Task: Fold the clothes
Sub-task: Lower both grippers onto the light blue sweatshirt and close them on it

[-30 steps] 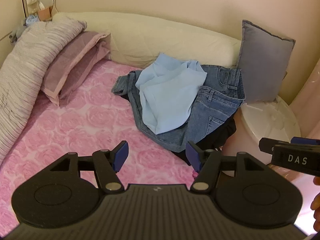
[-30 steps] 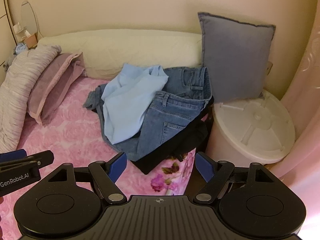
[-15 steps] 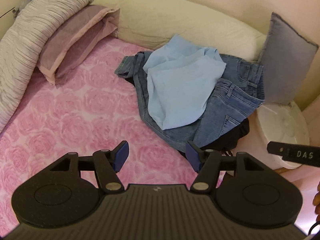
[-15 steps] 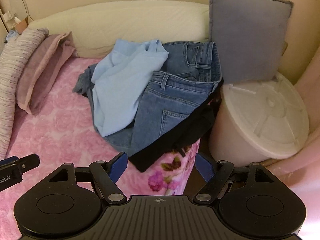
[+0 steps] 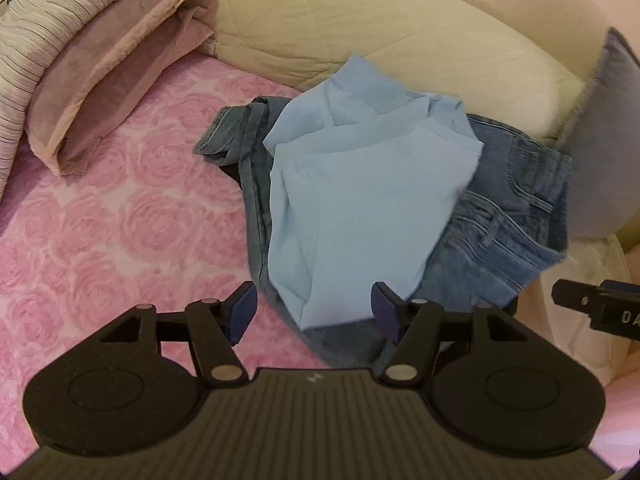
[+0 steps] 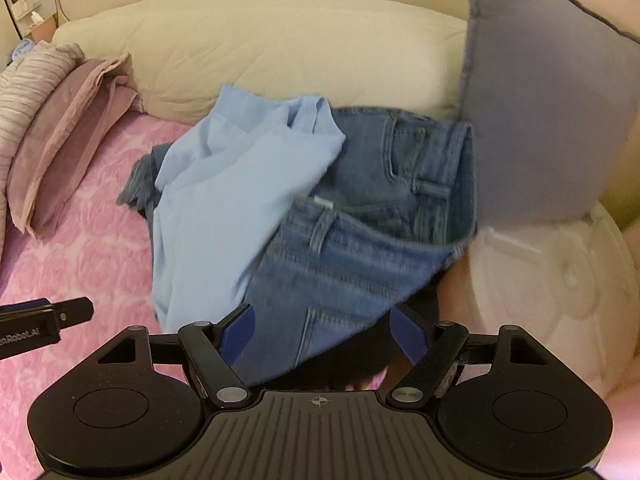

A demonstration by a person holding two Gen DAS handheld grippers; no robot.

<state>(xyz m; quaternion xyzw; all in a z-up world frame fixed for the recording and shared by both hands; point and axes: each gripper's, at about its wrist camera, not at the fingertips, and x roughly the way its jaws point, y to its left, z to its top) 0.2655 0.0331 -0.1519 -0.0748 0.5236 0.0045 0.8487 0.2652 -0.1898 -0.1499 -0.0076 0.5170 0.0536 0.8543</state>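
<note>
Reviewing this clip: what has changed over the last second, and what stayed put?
Both tools moved in toward the clothes pile. The left tool now hangs over the near edge of the light blue garment; the right tool hangs over the jeans. Nothing was grasped or released: both remain open and empty. The pile, the bed and the grey cushion lie unchanged.

Pink rose bedspread [image 5: 100,216], cream headboard [image 5: 360,20], grey cushion [image 6: 552,100]

The light blue garment [image 5: 360,200] hides much of the jeans [image 5: 500,248]; the grey cushion [image 5: 604,152] is cut off.
</note>
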